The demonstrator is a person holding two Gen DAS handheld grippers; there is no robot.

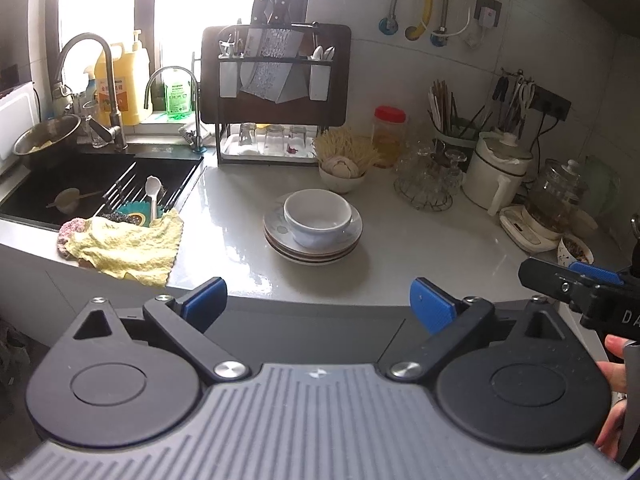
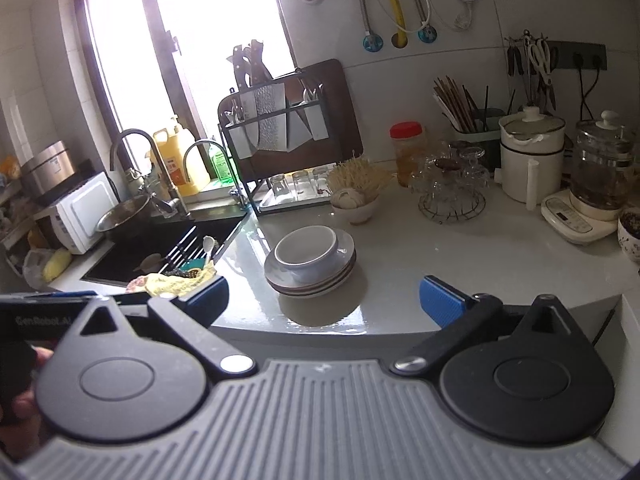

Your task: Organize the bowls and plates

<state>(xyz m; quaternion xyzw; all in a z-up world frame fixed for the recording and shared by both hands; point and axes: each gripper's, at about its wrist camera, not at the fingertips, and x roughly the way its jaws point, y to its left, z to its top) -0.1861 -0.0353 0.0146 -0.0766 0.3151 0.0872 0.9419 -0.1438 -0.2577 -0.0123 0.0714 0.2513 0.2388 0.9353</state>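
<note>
The white tabletop (image 1: 420,240) has free space around the plates (image 1: 313,240), which are stacked near its middle with a white bowl (image 1: 317,216) on top. The left tool (image 1: 320,304) and right tool (image 2: 325,300) both stand wide and empty, near the front edge.

- "GenRobot.AI" — pale letters on the black body of the left tool (image 2: 44,320), at the right wrist view's left edge.
- "DA" — white letters, cut off, on the right tool (image 1: 576,284).
- Bottle labels by the window — too blurred to read.
</note>
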